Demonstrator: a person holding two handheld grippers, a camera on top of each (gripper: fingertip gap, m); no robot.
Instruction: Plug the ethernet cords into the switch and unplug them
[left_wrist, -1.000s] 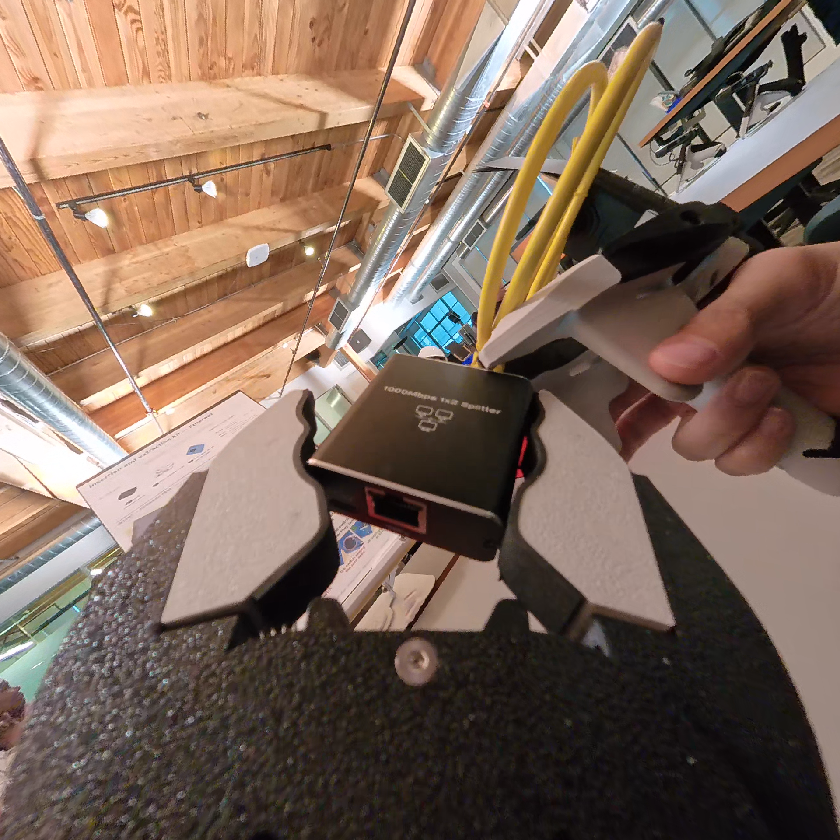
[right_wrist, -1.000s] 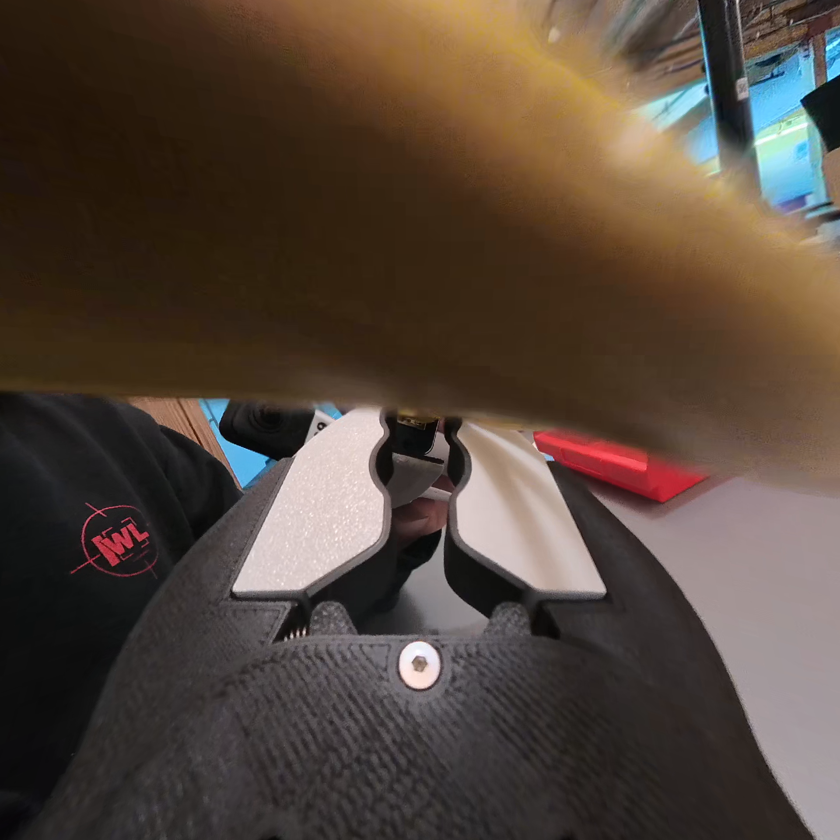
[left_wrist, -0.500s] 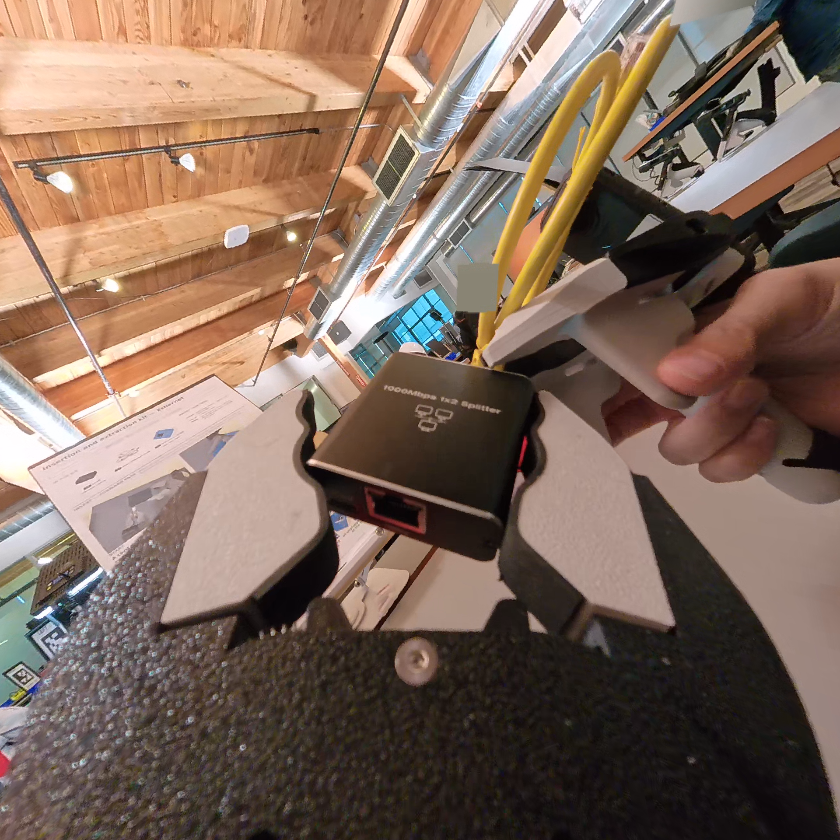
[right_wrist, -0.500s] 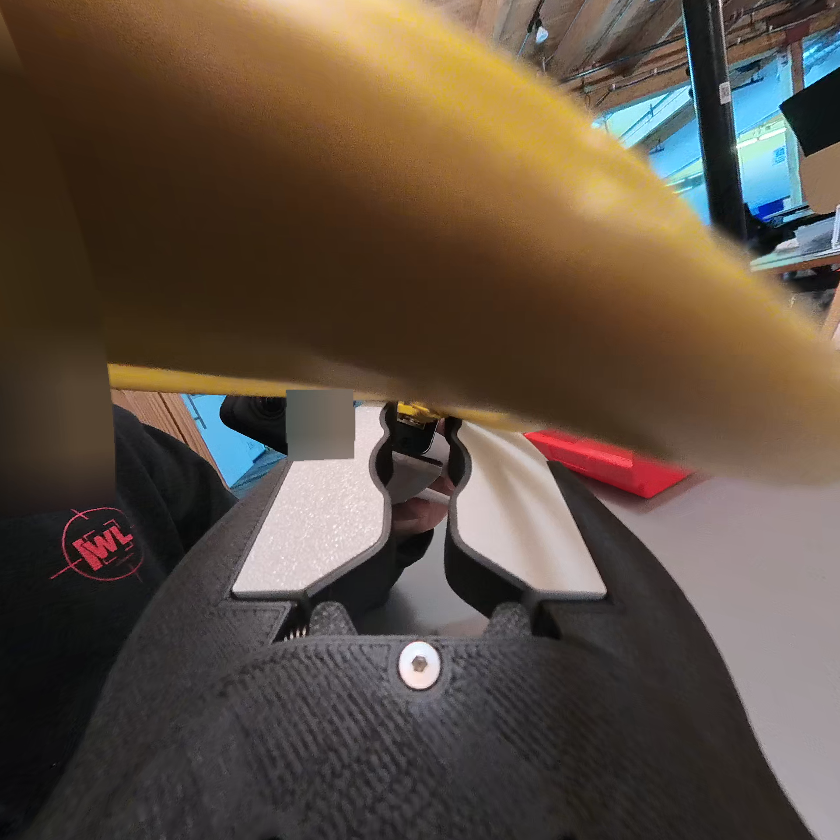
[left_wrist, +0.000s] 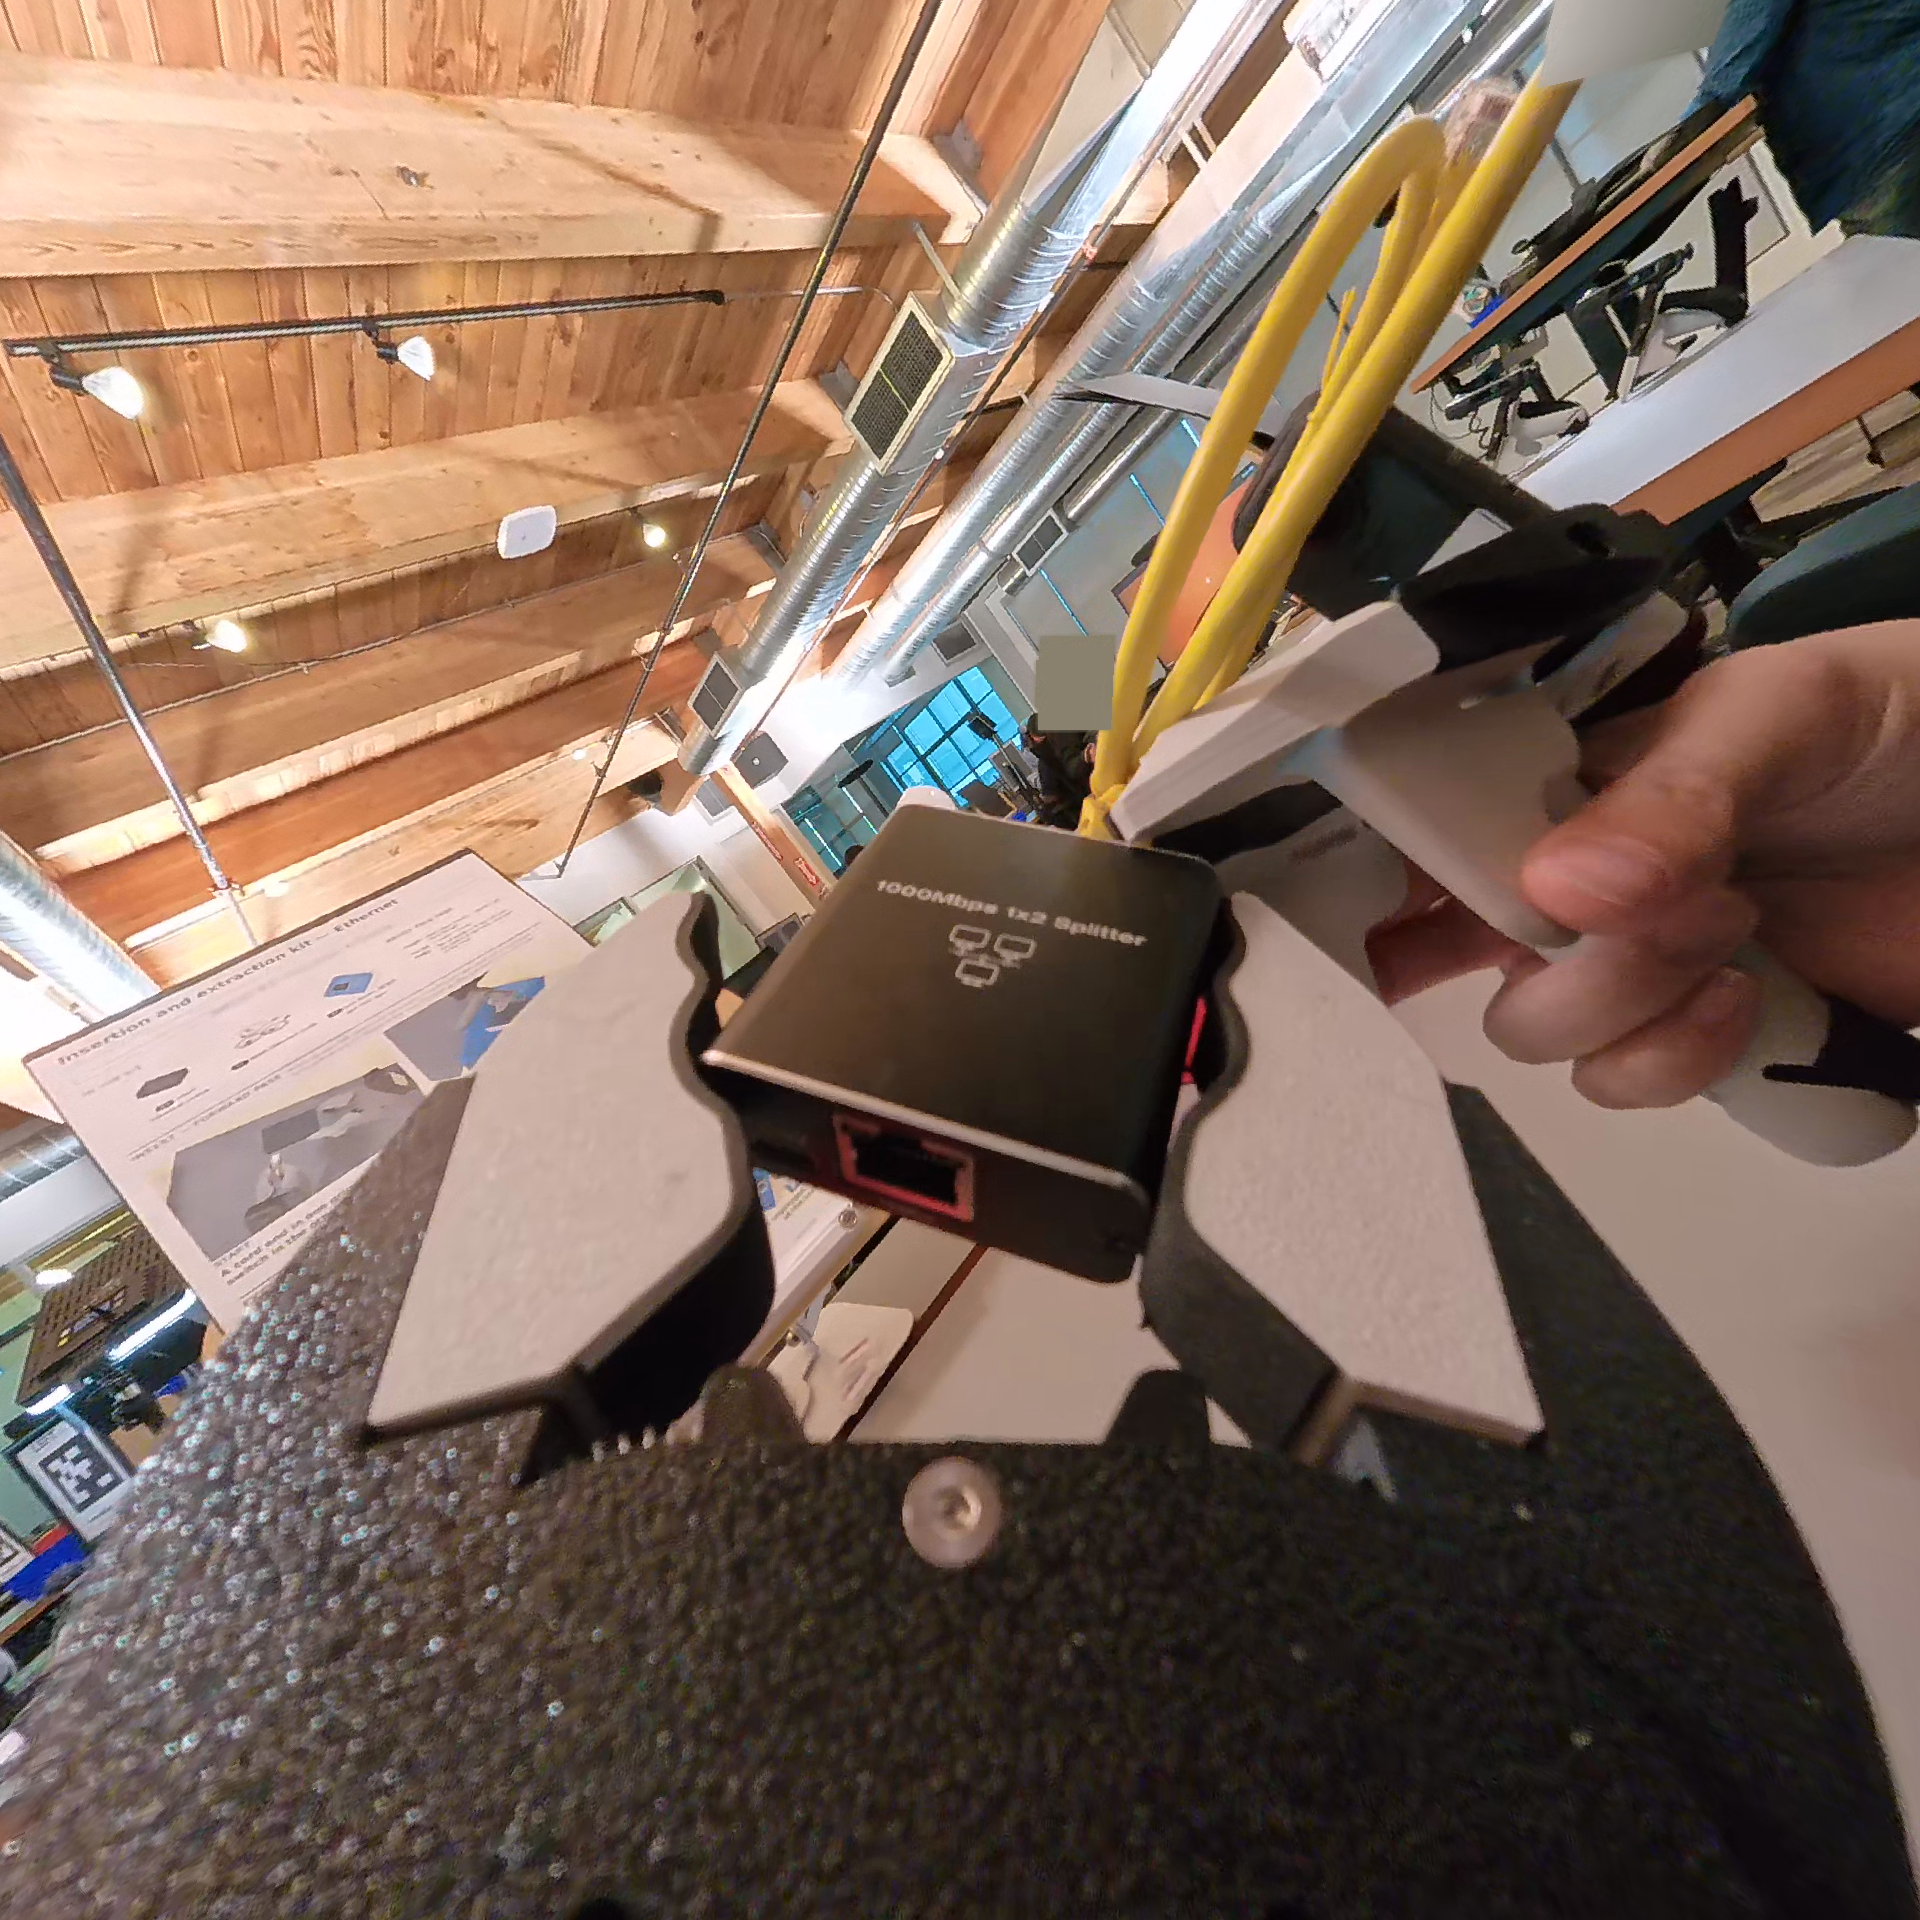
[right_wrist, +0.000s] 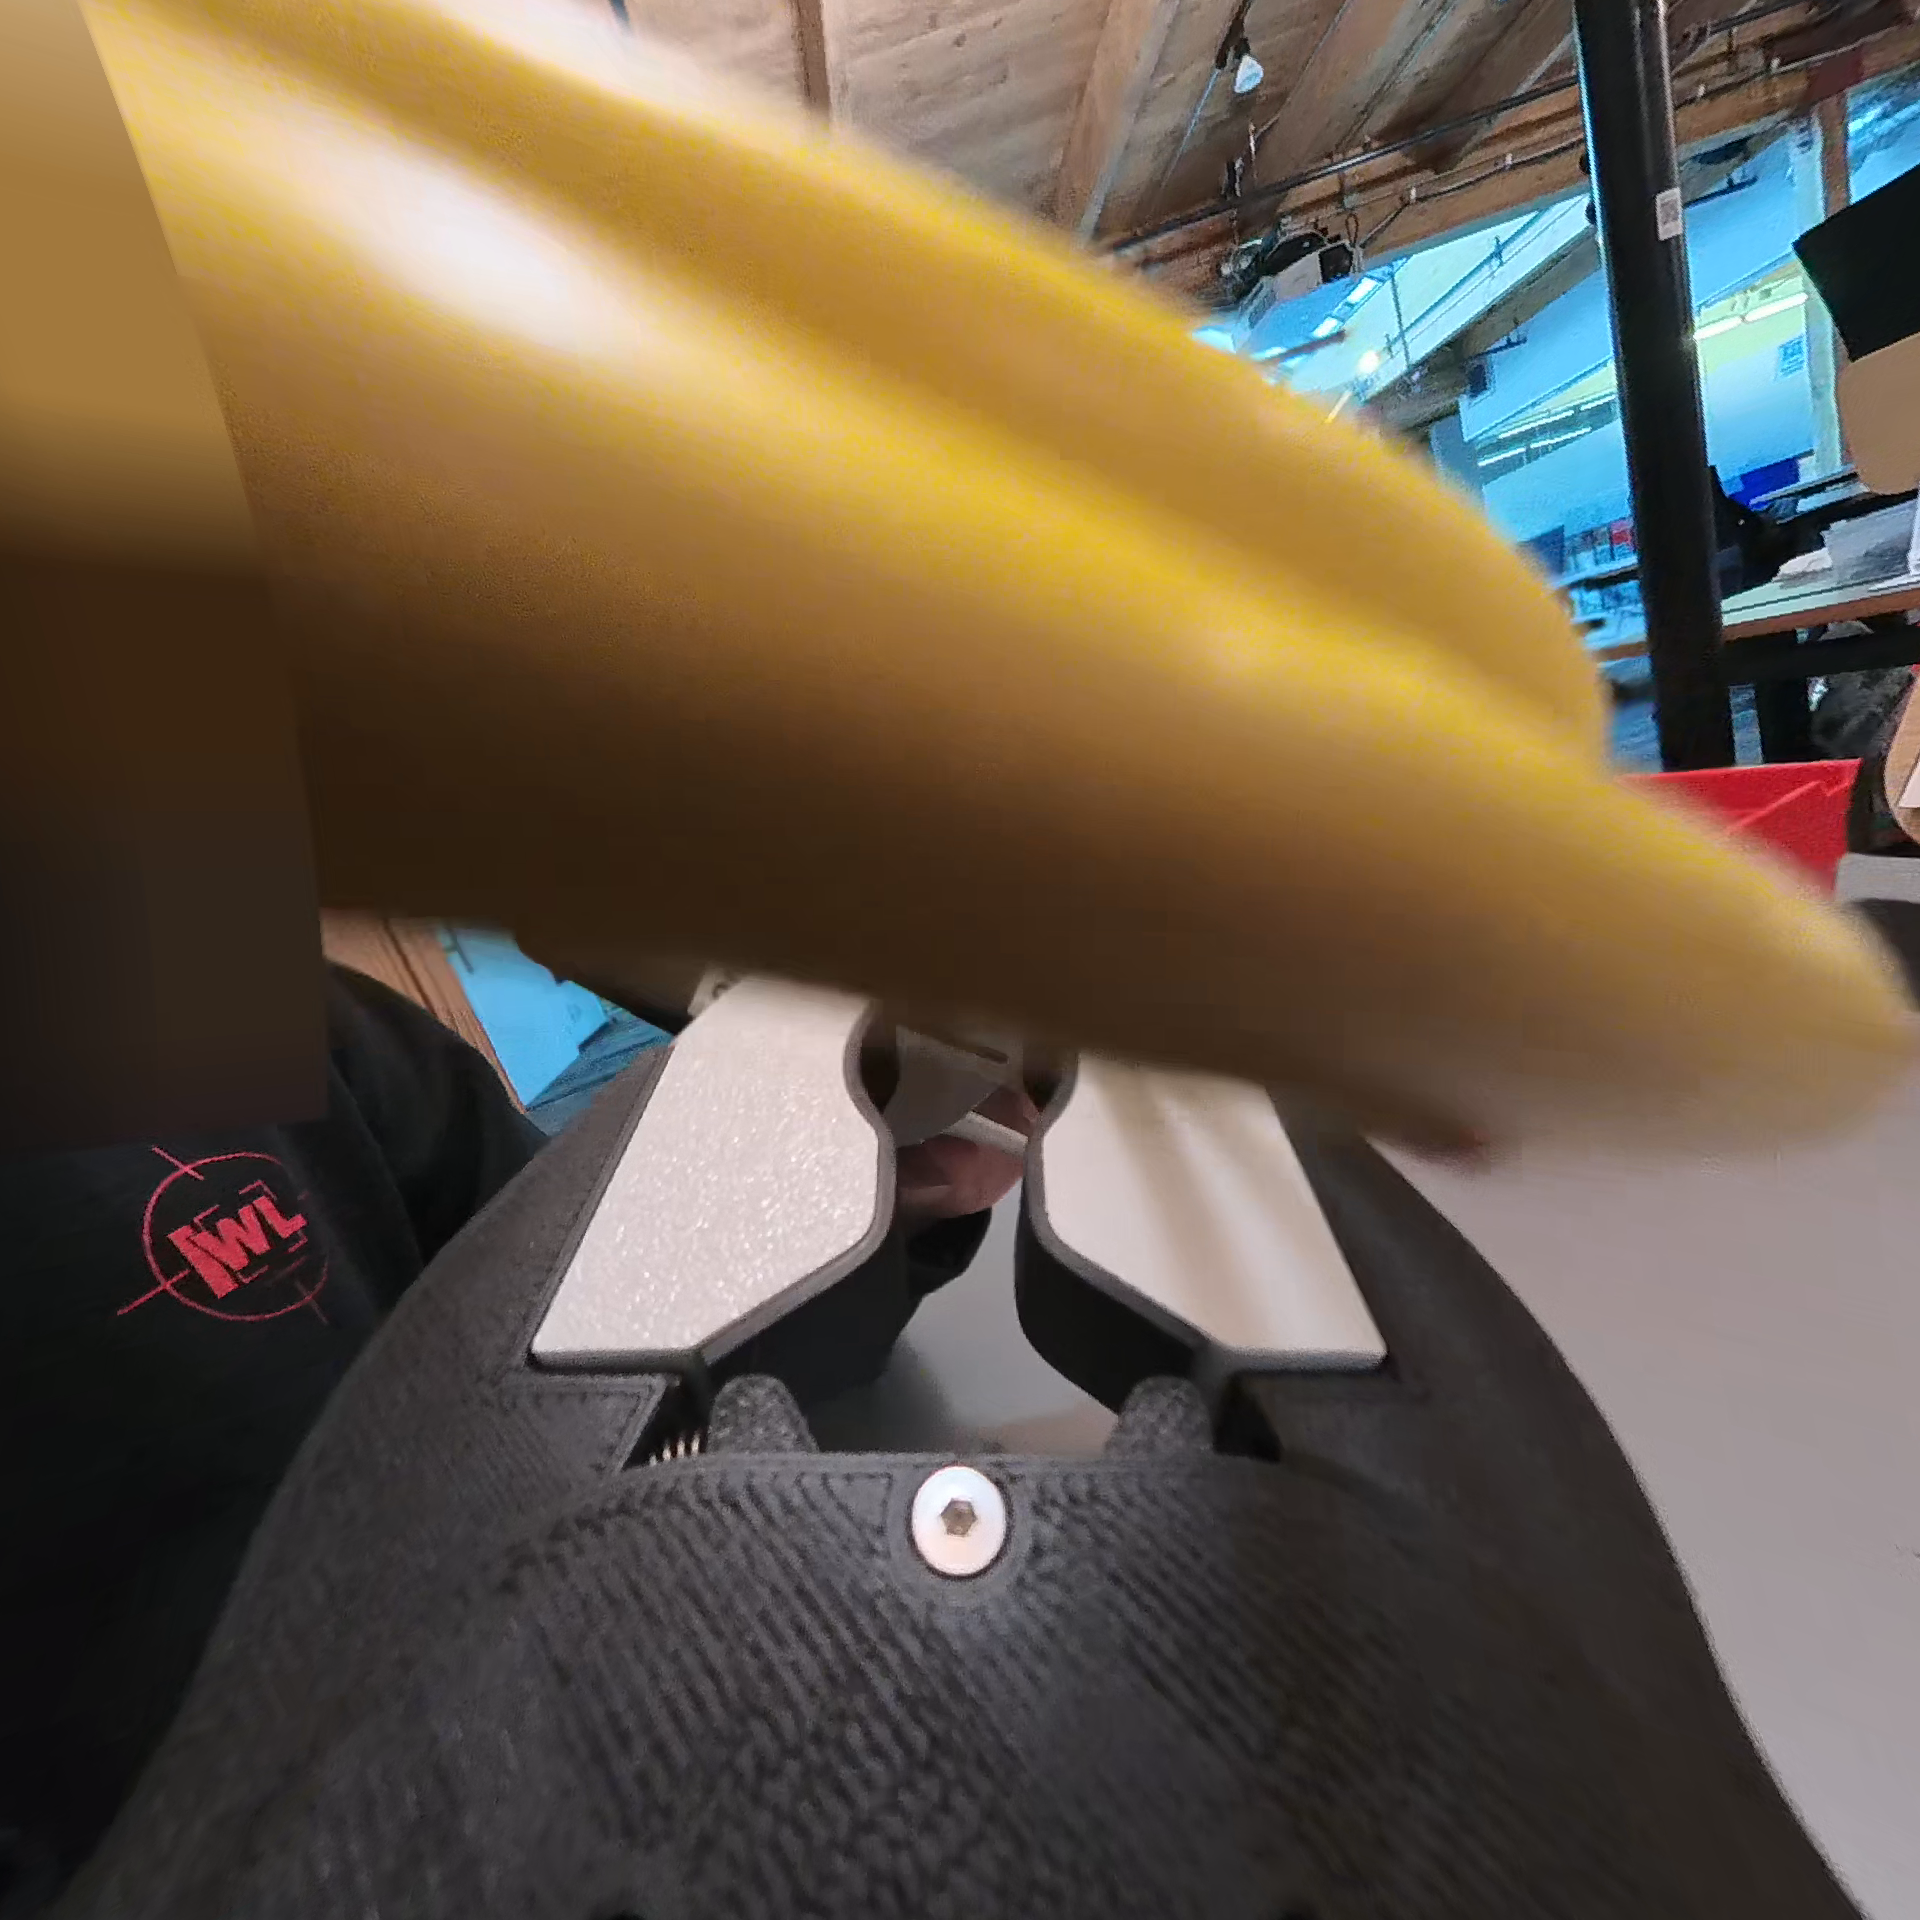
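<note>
My left claw (left_wrist: 961, 1049) is clamped on the black switch (left_wrist: 977, 1023); my right claw (left_wrist: 1164, 805), nearly closed, meets the switch's far end, though its grip on the yellow cords (left_wrist: 1236, 499) is hidden; cords run lengthwise beyond the switch.

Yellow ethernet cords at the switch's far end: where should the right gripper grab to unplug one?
Grip low, at the plug end of the yellow cords where they meet the switch, coming from the far side; the loops above would just flex. The left gripper clamps its flanks.
</note>
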